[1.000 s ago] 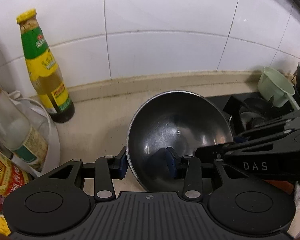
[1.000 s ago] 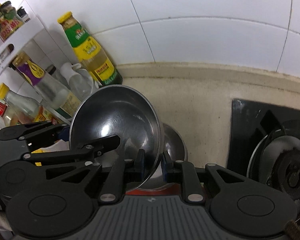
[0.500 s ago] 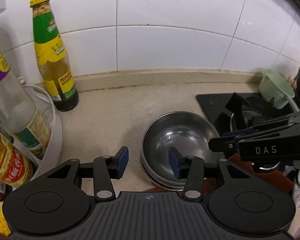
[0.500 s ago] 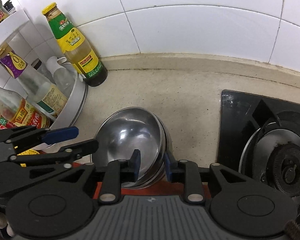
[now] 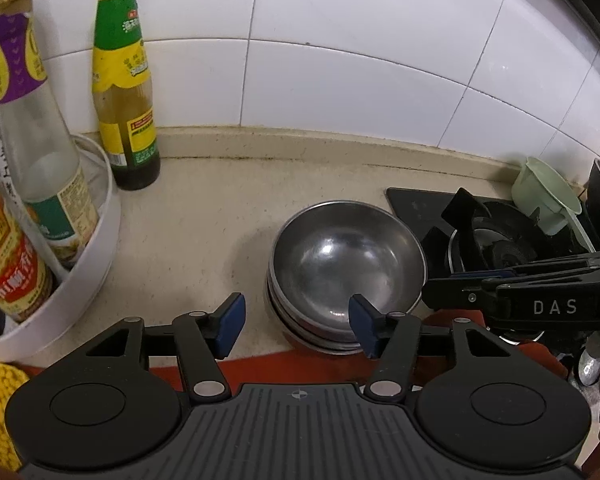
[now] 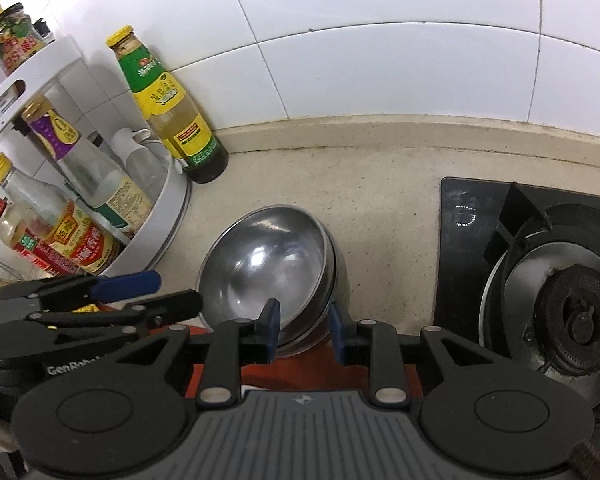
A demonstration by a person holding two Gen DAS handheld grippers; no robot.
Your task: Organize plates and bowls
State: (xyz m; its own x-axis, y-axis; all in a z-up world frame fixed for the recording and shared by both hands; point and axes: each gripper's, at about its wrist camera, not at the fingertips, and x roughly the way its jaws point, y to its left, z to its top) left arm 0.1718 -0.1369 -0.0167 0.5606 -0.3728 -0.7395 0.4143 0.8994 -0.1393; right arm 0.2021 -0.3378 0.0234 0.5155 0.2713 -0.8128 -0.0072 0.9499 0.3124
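A: Where are the bowls?

B: Nested stack of round stainless-steel bowls (image 5: 346, 268) sits at the front edge of the beige tabletop (image 5: 204, 220), between the white round bottle rack (image 5: 96, 236) and the black gas hob (image 6: 540, 264). Top bowl sits slightly tilted in the stack.

A: Tools?

B: Left tool (image 5: 296, 322) is spread wide, nothing between its fingers; right-hand pad hangs over the near rim, the other off to the stack's left. Right tool (image 6: 304, 326) is parted too, straddling the near rim of the stack, not clamped.

A: Handling?

B: My read: thin steel, light, stiff, not fragile. But polished and slick, so the pads could slip. Take the rim, one pad inside, one outside, squeezing square to the wall. Nested bowls may stick and lift together.

A: Risks?

B: Green-labelled yellow-capped sauce bottle (image 5: 126, 92) stands in the back-left corner, well apart. Hob grate is near the stack's right side; watch that swing.
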